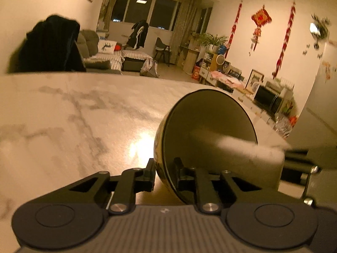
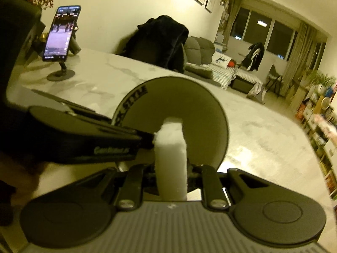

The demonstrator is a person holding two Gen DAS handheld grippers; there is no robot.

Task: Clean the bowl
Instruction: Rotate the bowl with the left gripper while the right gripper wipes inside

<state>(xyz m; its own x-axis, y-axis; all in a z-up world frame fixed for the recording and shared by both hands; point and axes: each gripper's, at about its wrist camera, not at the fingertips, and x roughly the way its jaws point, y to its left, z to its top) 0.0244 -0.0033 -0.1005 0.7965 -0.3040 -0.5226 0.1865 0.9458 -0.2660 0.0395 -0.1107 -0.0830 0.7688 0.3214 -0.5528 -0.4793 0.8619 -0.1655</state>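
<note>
My left tongs pinch the rim of the bowl, one finger inside and one outside. The bowl is hard and smooth, so it could slip or break; the rim is the best place to hold. It is tipped on its side, above the worktop. My right tongs squeeze a soft white sponge that pokes into the bowl. Farther back, a phone stands near the worktop's far left corner.

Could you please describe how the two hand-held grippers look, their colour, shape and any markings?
Both look alike. The left hand-held gripper and the right hand-held gripper have black linkage fingers with silver pivot bolts, two round black discs and a grey ribbed body. The right wrist view shows pale lettering on the left one's side, too blurred to read. No cables or sleeves show.
</note>
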